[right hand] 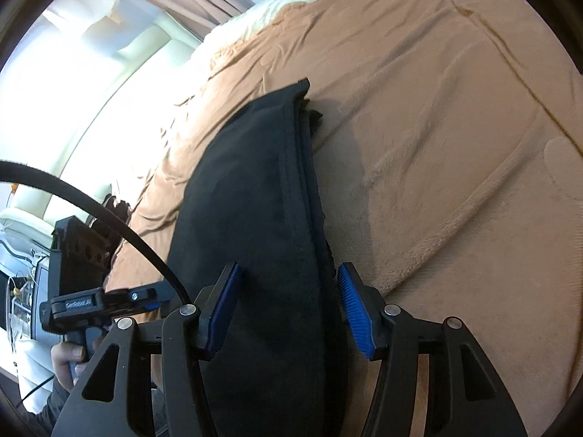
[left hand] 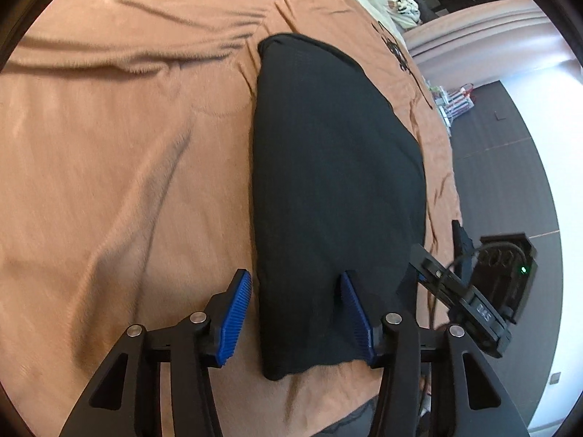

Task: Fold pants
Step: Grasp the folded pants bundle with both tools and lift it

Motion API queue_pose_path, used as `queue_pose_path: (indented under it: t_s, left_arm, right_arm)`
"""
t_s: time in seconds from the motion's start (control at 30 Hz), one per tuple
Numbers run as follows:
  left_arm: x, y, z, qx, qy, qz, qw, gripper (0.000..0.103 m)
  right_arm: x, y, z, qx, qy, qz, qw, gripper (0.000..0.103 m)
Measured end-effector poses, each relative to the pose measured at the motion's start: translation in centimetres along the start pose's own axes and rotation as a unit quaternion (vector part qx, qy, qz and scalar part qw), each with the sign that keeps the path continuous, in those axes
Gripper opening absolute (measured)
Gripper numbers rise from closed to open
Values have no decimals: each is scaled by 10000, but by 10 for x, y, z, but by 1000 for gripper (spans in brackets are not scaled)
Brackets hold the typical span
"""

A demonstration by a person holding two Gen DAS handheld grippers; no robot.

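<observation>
Slippage is risked: the black pants (left hand: 328,182) on the bed (left hand: 109,164) are straddled, ungripped, by open left gripper (left hand: 297,313) and right gripper (right hand: 289,309) fingers at 6 o'clock, so layers could be missed.

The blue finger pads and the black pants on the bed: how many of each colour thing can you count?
Blue: 4 pads, two on the left gripper and two on the right gripper.
Black: 1 pair of pants.
Orange-brown: 1 blanket.
Total: 6

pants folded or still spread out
Folded: the black pants lie as one narrow strip on the brown blanket, layered edges stacked along one side.
</observation>
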State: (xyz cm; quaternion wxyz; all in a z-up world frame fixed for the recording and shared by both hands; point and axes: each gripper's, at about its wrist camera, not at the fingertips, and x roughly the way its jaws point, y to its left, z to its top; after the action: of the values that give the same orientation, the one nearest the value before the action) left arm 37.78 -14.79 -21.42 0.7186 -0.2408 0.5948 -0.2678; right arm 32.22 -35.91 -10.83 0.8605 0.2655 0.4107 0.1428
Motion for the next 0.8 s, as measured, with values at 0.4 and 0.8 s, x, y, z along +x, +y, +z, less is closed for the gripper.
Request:
queue_pose_path:
  t_s: [0.4,0.8]
  left_arm:
    - [-24,-6,-7,142,-173,-13,9997,16]
    - [-75,29,-16,66,-301,255,9992,16]
  right_arm:
    - [7,8,-2,76,80,76,9999,38]
    - [11,39,-31,24,443,416,9982,36]
